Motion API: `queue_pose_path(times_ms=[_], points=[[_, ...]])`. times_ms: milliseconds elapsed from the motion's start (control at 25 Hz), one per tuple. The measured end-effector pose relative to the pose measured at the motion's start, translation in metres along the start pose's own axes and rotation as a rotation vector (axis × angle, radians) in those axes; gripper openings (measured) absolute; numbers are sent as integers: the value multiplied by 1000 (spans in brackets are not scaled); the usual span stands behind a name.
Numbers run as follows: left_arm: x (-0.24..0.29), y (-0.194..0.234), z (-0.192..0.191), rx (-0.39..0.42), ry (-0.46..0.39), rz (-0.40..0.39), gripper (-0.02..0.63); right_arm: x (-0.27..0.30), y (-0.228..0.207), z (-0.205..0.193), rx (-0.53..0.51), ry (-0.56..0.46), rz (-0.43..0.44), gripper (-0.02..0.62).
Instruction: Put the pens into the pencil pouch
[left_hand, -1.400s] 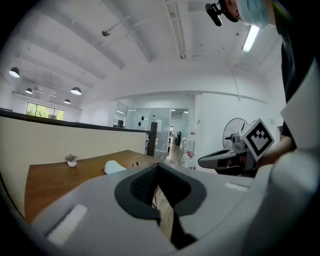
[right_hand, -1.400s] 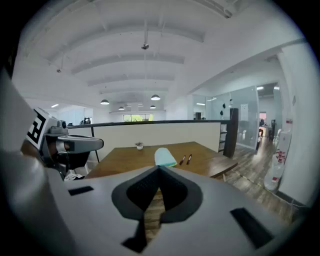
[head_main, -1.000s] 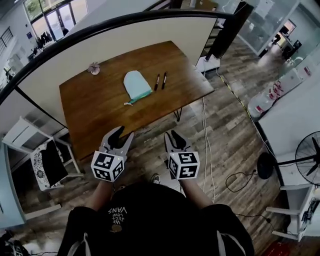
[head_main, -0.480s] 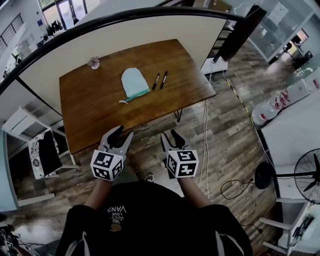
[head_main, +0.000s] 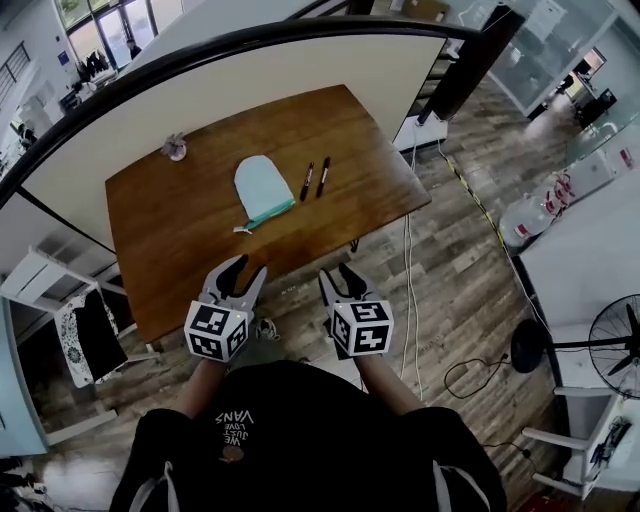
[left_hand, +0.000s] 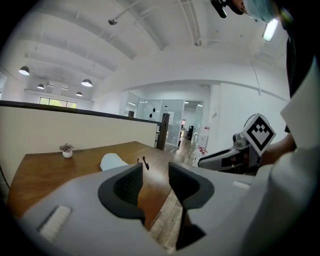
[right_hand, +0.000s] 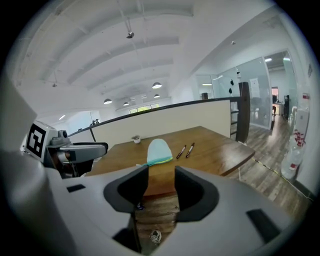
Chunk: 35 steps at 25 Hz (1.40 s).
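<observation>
Two pens (head_main: 323, 176) ahead, lengthwise away, right of pouch (head_main: 259, 189); my right gripper (head_main: 336, 276) nearer, jaws just spread, empty; left gripper (head_main: 248, 268) gaping, empty.

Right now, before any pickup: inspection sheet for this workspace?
Surface: wooden table, everything below lies on it.
Job's things: pencil pouch lying flat; two pens side by side to its right, apart from it.
Clutter: small potted plant near the far left corner.
Grippers: left gripper open, empty; right gripper open, jaws have just been opening, nothing between them; both short of the table.
Cables: white cable on the floor right of the table.
Surroundings: partition behind the table; floor fan at right.
</observation>
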<state>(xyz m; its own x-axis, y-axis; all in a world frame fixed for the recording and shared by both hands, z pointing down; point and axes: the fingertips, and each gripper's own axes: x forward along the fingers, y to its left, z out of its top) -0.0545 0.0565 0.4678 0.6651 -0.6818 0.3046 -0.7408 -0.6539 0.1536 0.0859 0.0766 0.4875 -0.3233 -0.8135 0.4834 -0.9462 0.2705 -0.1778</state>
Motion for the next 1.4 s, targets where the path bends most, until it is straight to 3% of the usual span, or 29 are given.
queue_pose_path(times_ms=[400, 760, 1400], points=[[46, 65, 1, 22, 59, -62, 147, 70, -10, 19, 48, 31, -93, 132], [72, 100, -14, 59, 130, -146, 147, 113, -23, 5, 132, 95, -191, 132], [106, 132, -41, -11, 199, -66, 147, 201, -75, 9, 65, 242, -195, 132]])
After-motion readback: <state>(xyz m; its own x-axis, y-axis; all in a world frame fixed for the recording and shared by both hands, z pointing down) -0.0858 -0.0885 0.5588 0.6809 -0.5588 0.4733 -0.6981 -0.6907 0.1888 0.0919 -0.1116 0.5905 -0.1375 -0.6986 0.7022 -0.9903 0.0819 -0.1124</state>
